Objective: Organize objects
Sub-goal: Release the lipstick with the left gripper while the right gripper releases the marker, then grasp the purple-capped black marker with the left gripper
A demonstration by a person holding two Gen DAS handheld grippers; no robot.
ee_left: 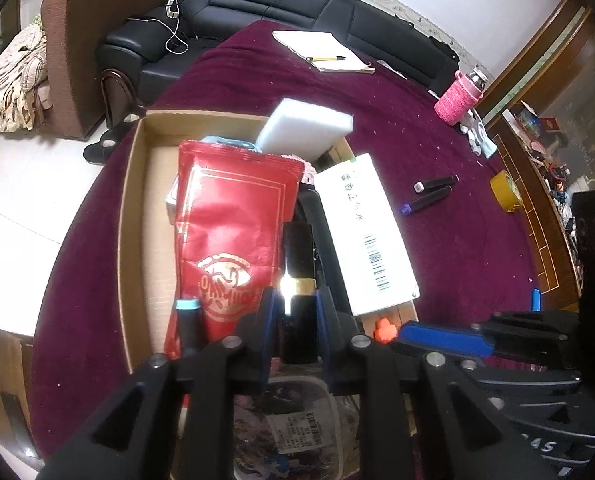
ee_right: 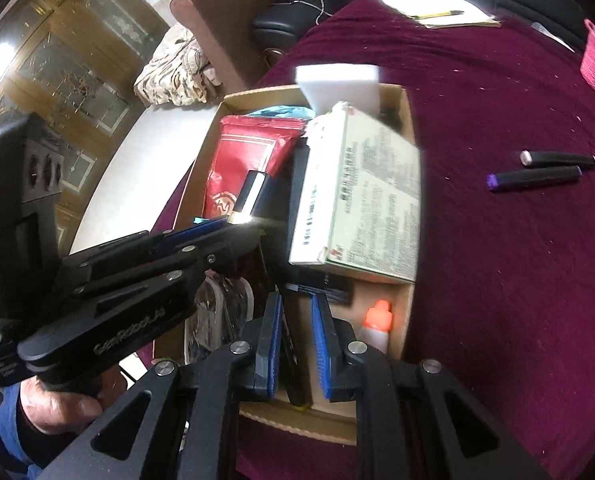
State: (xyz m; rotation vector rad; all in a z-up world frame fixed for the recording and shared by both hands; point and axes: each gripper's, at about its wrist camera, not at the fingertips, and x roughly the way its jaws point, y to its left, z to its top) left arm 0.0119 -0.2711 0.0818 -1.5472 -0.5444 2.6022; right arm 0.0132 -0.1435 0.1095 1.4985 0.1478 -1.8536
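**Crowded box, two loaded grippers: risks at the drop**

The cardboard box (ee_left: 131, 216) on the maroon tablecloth (ee_left: 437, 152) is the landmark. It is already packed: a red foil pouch (ee_left: 233, 232) lies along its middle, a white medicine carton (ee_left: 365, 232) leans across its right side, and a white foam block (ee_left: 305, 126) sticks up at its far end.

The left gripper (ee_left: 295, 320) is clamped on a black lipstick tube with a gold band (ee_left: 297, 264), held above the box between the pouch and the carton. The right gripper (ee_right: 295, 344) is closed on a slim black item (ee_right: 293, 344) over the near end of the box; I cannot tell what that item is. A small orange-capped bottle (ee_right: 377, 320) stands just beside its right finger, in the near right corner.

Likely troubles, as I judge them:

- The glossy tube is gripped near one end, so it may pivot or slip out and roll off the sloping pouch.
- The carton is tilted and only propped; a nudge from either gripper could tip it out onto the cloth.
- The two grippers sit close together, so they may collide when releasing.
- The bottle could be knocked over as the right fingers open.

Two dark markers (ee_left: 433, 190) lie on the cloth, well to the right of the box, not yet collected.
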